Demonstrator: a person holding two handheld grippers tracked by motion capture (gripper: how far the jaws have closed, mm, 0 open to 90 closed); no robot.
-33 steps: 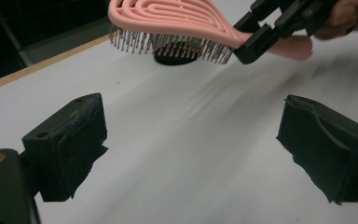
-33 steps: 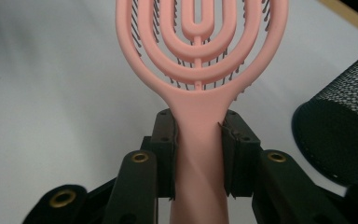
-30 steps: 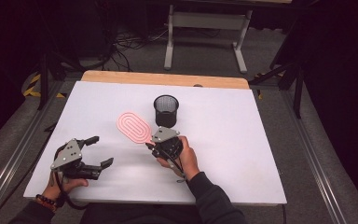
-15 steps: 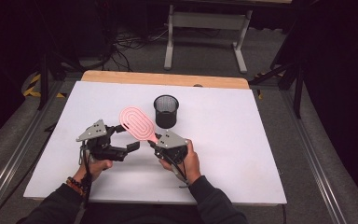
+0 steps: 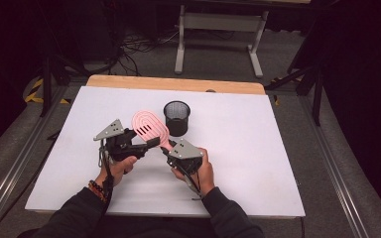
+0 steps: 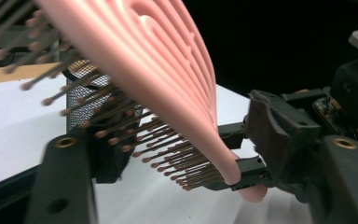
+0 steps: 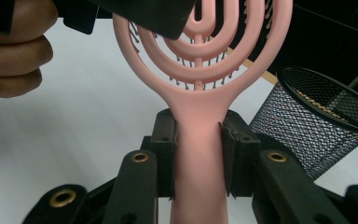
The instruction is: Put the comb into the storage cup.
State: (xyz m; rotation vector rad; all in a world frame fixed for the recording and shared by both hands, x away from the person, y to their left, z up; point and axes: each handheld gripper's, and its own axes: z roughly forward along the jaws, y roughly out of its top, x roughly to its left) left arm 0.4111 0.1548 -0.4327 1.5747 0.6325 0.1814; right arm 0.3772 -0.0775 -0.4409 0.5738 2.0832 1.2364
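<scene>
The right gripper [image 5: 167, 147] was clamped tight on the handle of the pink hairbrush [image 5: 149, 126]. In the right gripper view, its two black jaws squeezed the pink handle [image 7: 199, 154] from both sides. The brush head pointed up and away from the gripper, toward the far edge of the table [image 5: 258, 148], and it was lifted off the table top.

The left gripper [image 5: 146, 145] was just beside the brush, on its left. Its jaws were apart, with one jaw on each side of the brush head. In the left gripper view, the little brown bristles [image 6: 168, 149] stuck out between those jaws. I could not tell if the jaws touched the brush.

A black mesh cup [image 5: 177, 117] stood upright just behind the brush, near the middle of the table and closer to the far edge.
</scene>
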